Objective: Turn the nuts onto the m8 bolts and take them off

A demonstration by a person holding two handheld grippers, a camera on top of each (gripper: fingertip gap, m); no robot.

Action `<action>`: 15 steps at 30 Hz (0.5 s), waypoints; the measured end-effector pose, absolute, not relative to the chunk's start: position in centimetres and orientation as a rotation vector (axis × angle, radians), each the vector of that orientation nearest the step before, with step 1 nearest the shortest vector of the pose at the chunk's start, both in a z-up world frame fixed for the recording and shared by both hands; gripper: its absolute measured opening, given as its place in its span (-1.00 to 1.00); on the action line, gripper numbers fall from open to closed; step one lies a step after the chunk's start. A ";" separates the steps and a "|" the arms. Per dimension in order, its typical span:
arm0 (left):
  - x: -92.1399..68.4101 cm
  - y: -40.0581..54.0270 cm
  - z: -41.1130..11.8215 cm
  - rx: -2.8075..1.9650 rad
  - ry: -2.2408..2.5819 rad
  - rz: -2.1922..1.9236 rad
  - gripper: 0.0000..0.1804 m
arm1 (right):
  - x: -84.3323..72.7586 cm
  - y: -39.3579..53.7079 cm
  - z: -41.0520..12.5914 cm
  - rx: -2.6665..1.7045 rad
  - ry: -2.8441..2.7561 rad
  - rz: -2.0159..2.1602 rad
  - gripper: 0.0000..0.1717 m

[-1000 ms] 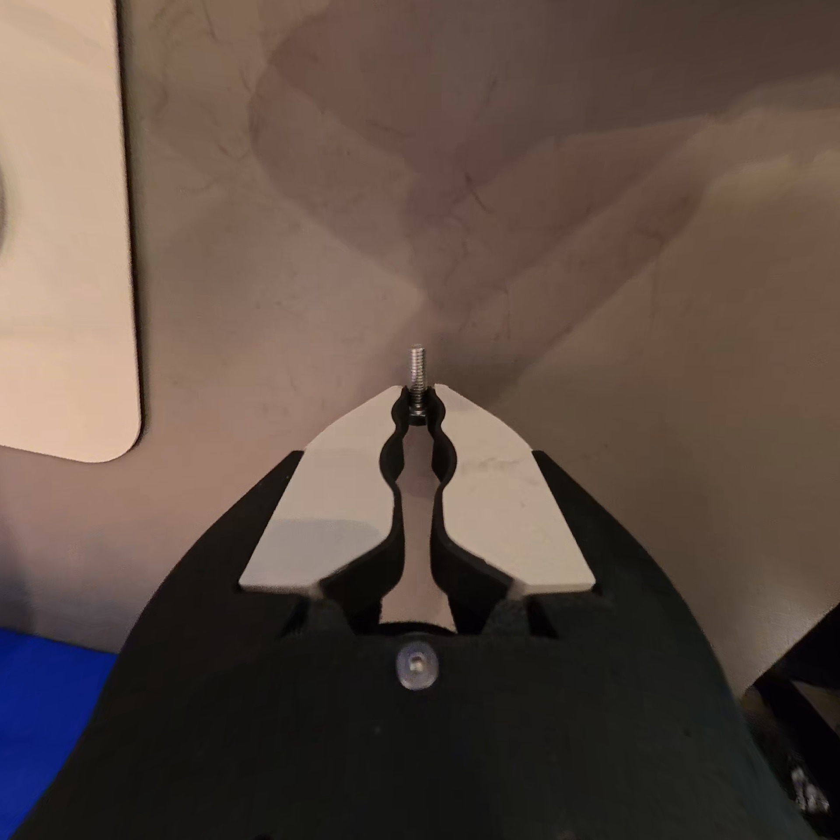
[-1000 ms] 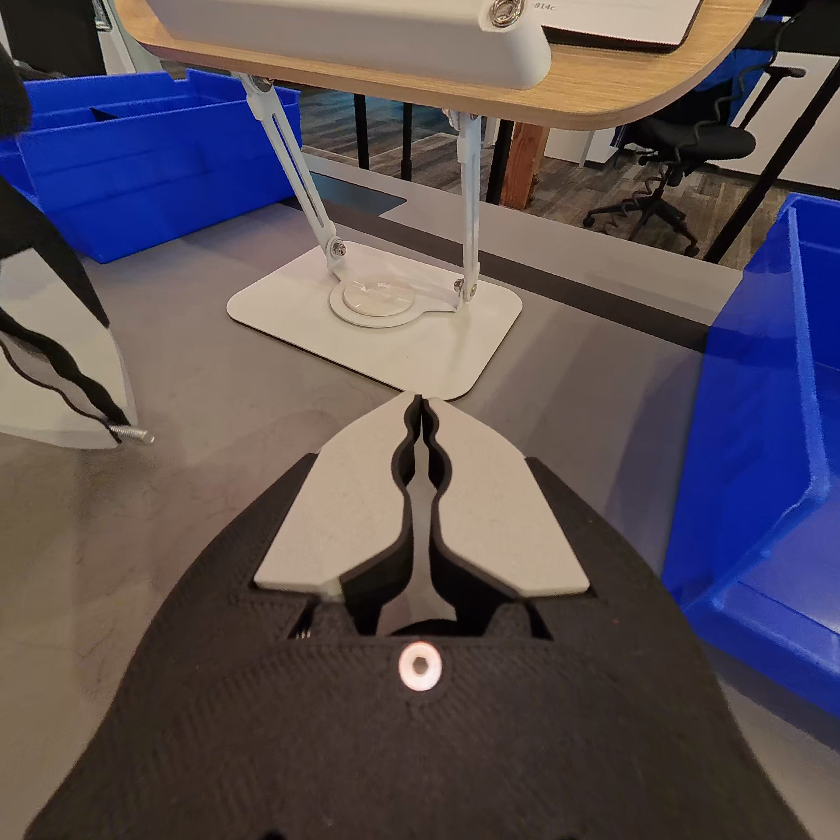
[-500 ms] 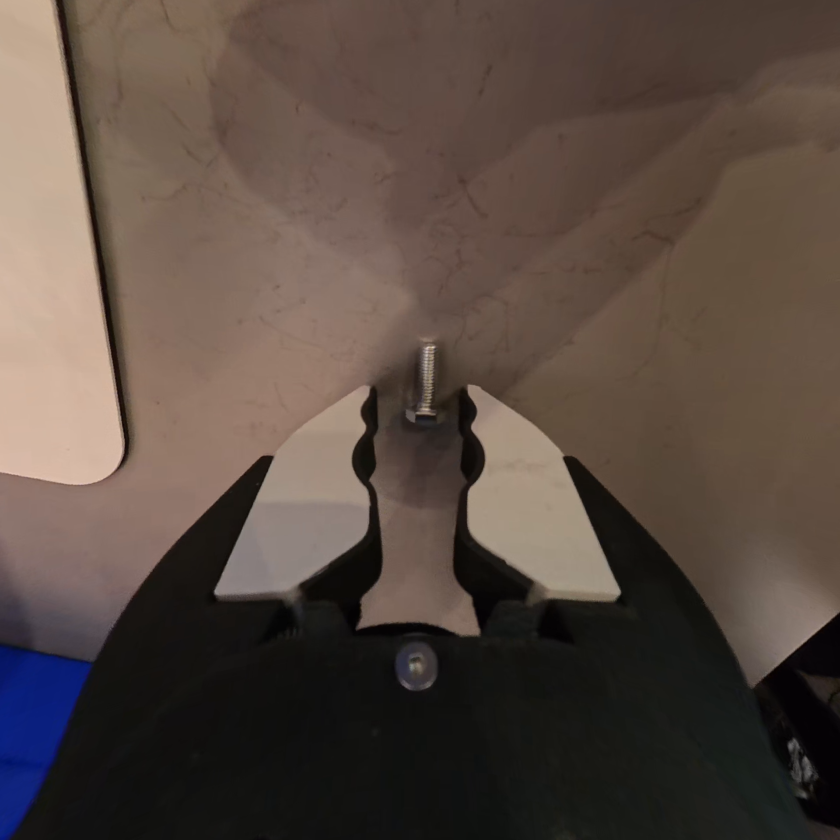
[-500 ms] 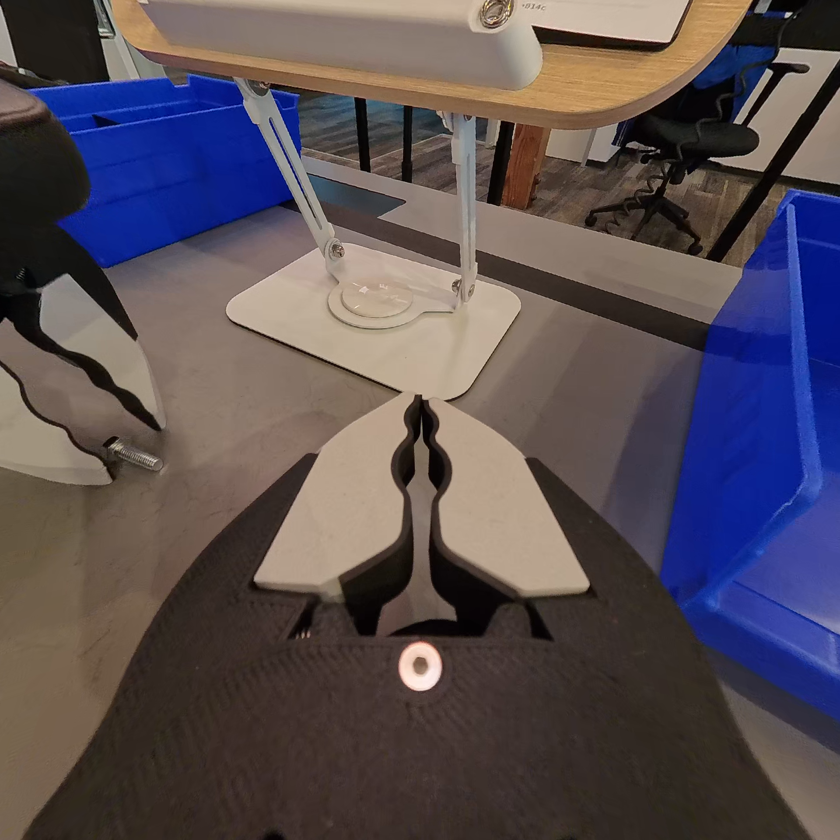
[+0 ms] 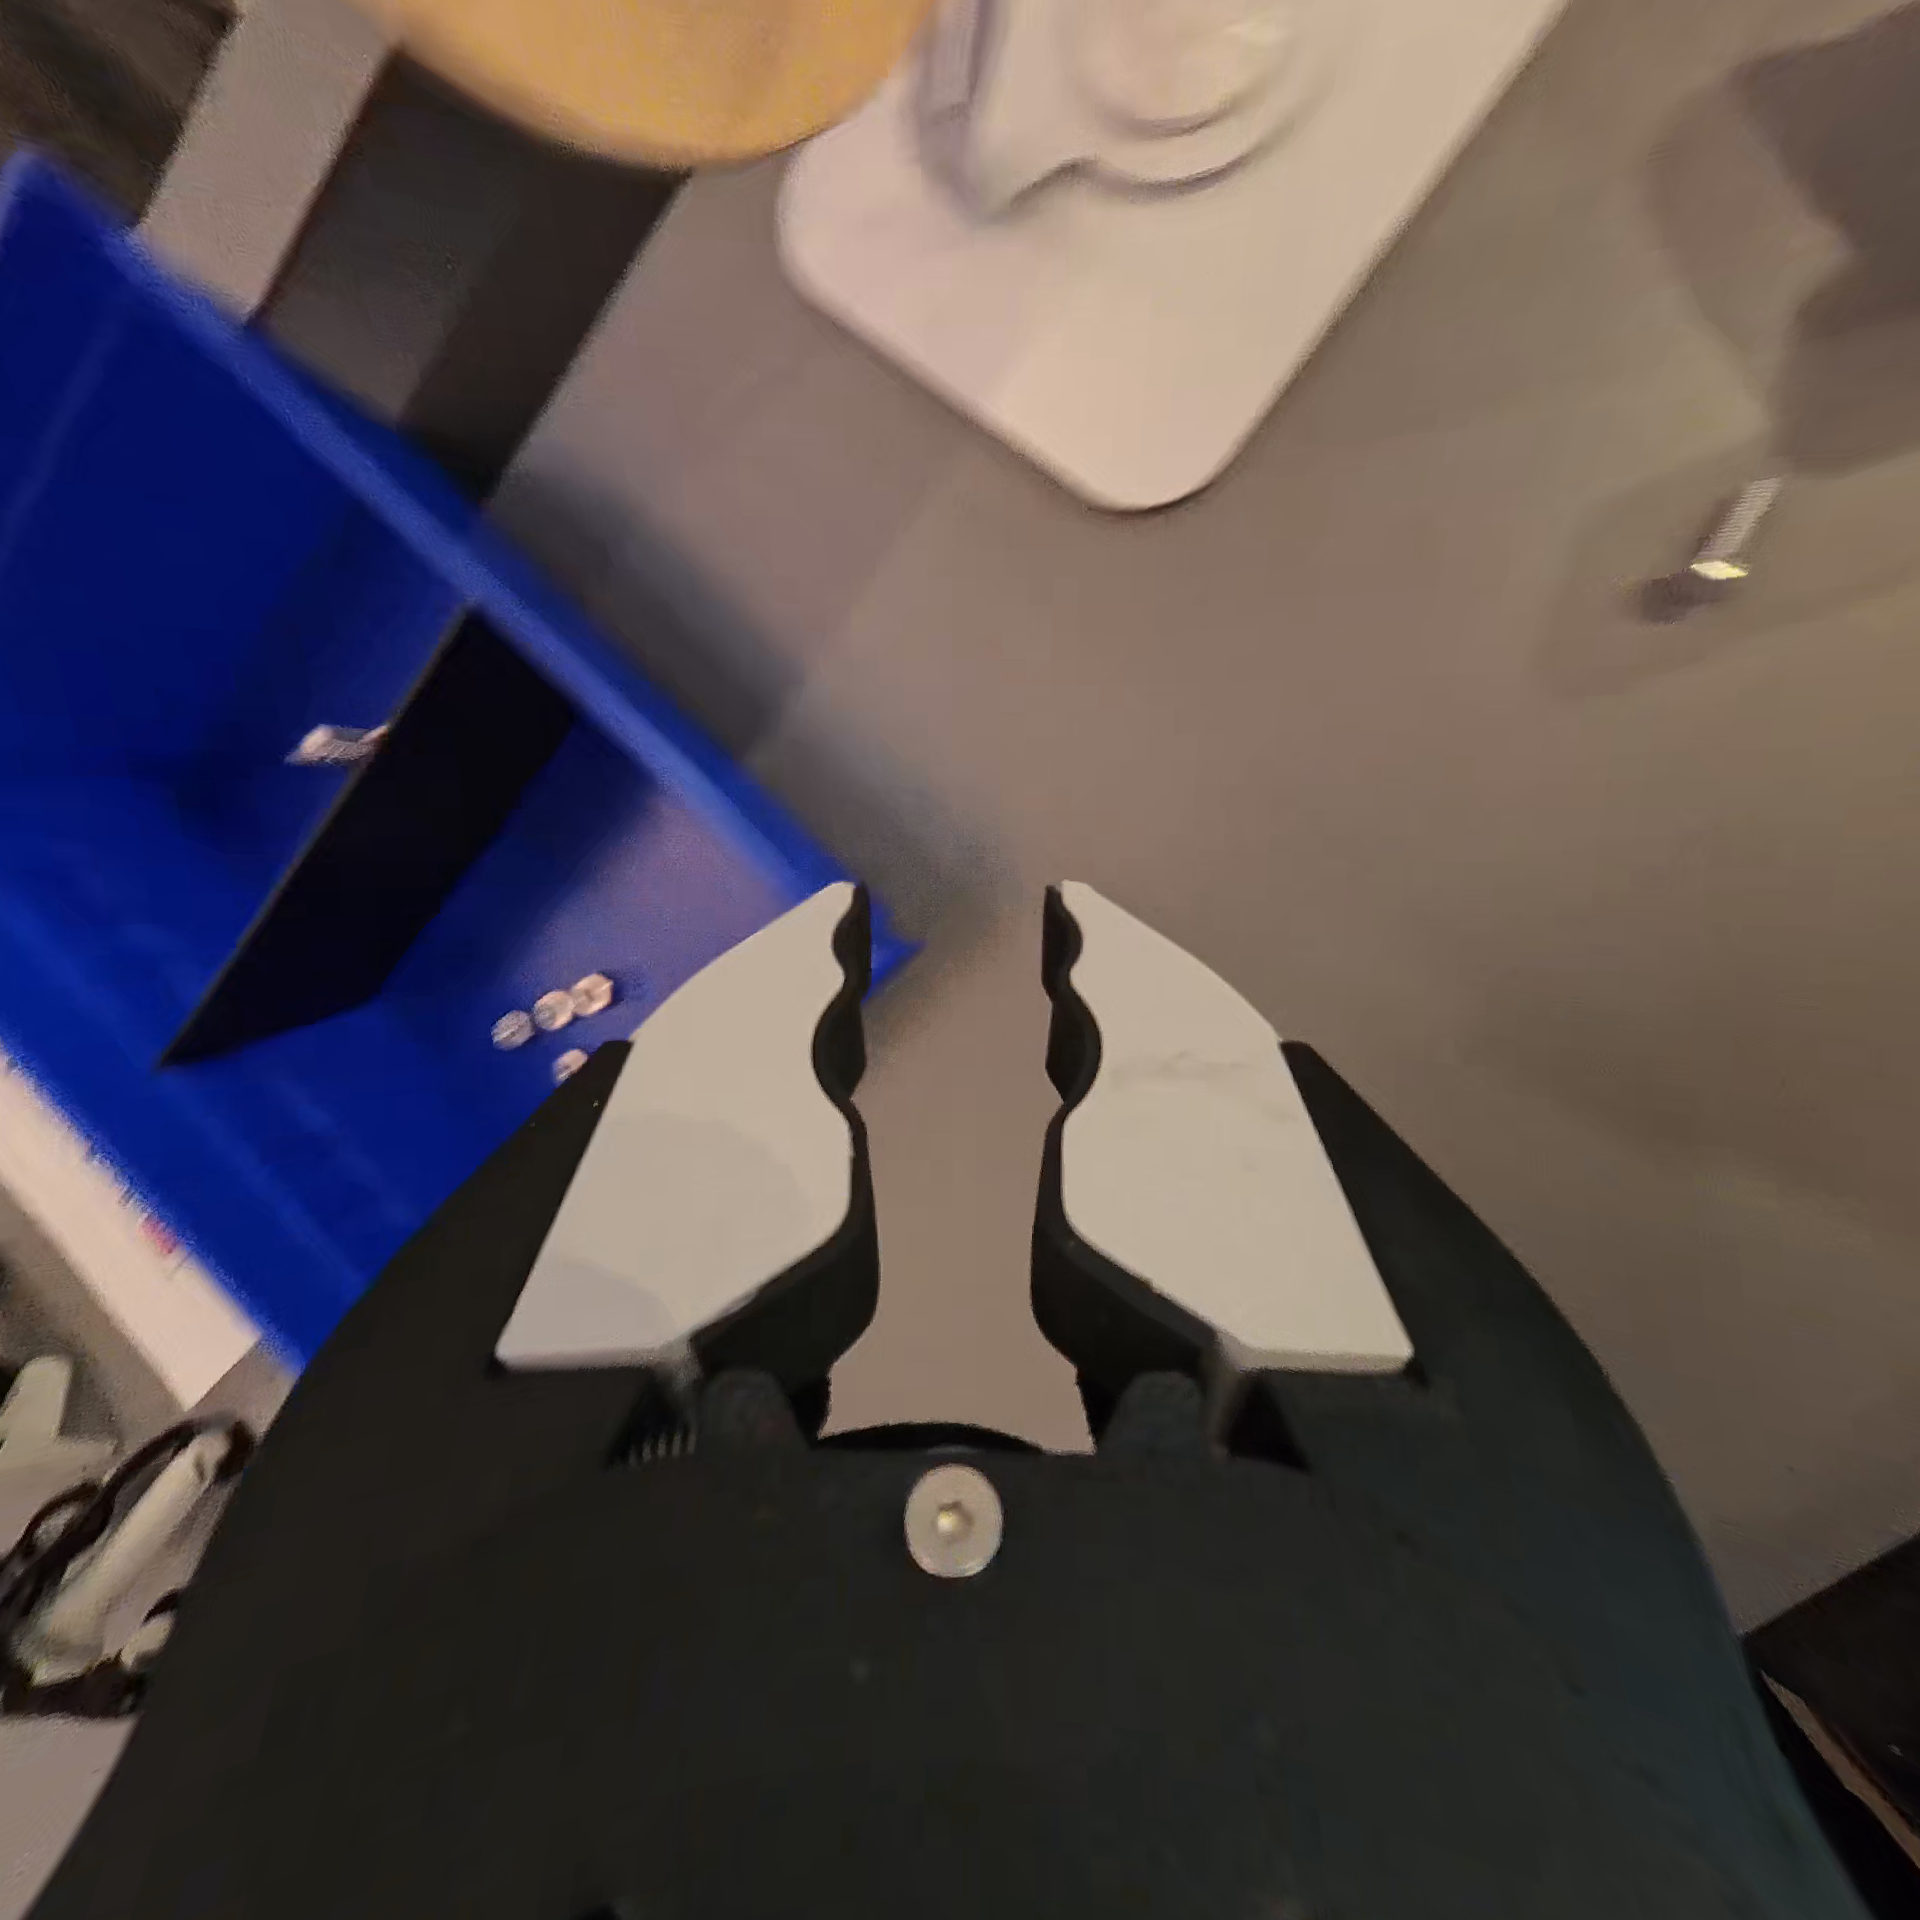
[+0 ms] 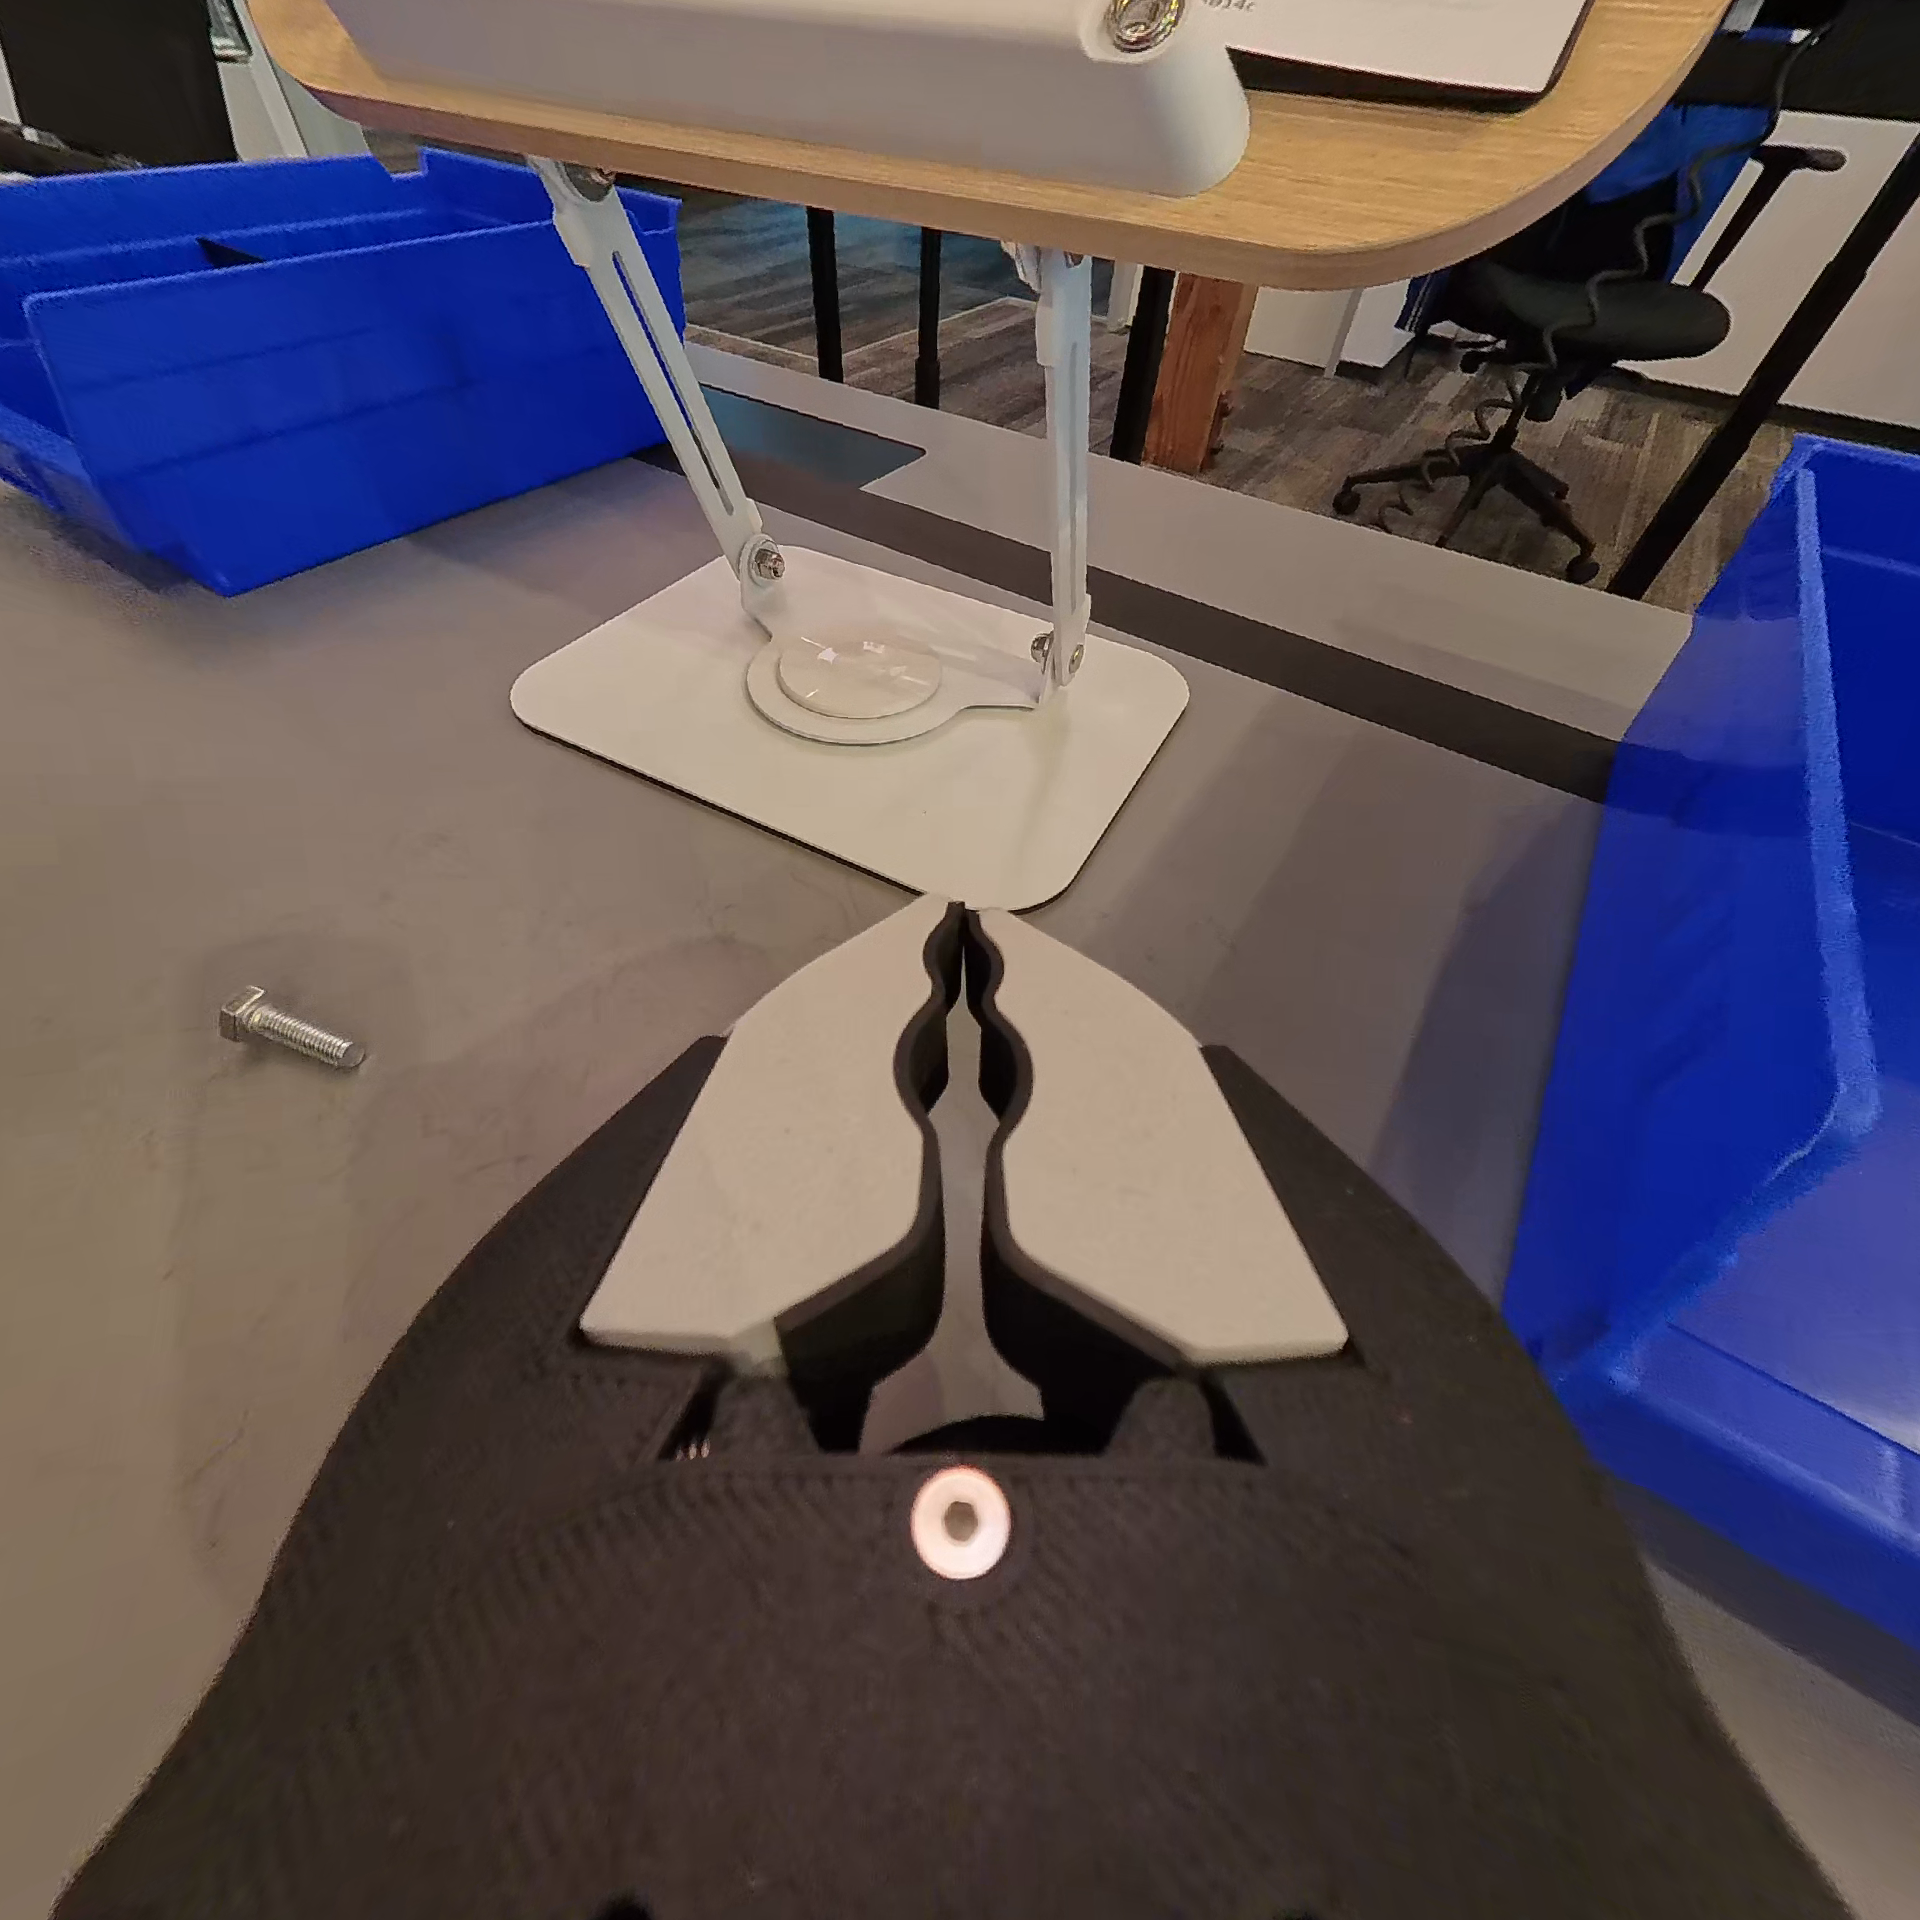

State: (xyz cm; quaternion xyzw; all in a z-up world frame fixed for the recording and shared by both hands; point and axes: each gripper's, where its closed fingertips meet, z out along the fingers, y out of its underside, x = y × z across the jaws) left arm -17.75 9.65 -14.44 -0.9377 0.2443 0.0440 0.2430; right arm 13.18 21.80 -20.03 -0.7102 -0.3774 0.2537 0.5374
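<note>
A silver bolt (image 6: 289, 1029) lies on its side on the grey table, left of my right gripper; it also shows blurred in the left wrist view (image 5: 1714, 551) at the far right. My left gripper (image 5: 951, 914) is open with nothing between its pads, above the table beside the corner of a blue bin (image 5: 312, 914). Several silver nuts (image 5: 556, 1013) lie in that bin near its corner. My right gripper (image 6: 961, 920) is shut with its pads together on nothing, near the front corner of the white stand base (image 6: 935, 790).
A white stand (image 6: 1060, 436) carries a wooden tray overhead. A blue bin (image 6: 260, 353) stands at the back left and another blue bin (image 6: 1766, 1039) at the right. A black divider (image 5: 384, 831) splits the left bin. An office chair stands beyond the table. The grippers' ends are close to 35 cm from one another. My right tips are roughly 15 cm from the silver bolt (image 6: 289, 1029). My left wrist view (image 5: 1749, 532) looks at it from another angle.
My left gripper opened, left the bolt lying on the table, and swung away left toward the blue bin with the nuts. My right gripper stayed shut and still.
</note>
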 end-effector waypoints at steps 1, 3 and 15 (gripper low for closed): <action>-19.8 9.8 -14.2 -2.569 0.636 0.130 -0.66 | 13.2 21.8 -20.1 -1.691 -0.901 0.601 -1.00; -23.6 10.1 -14.7 -2.601 0.596 0.154 -0.66 | 13.1 21.8 -20.1 -1.690 -0.906 0.595 -1.00; -32.3 12.3 -22.7 -2.709 0.962 0.233 -0.67 | 12.8 21.5 -20.3 -1.684 -0.938 0.585 -1.00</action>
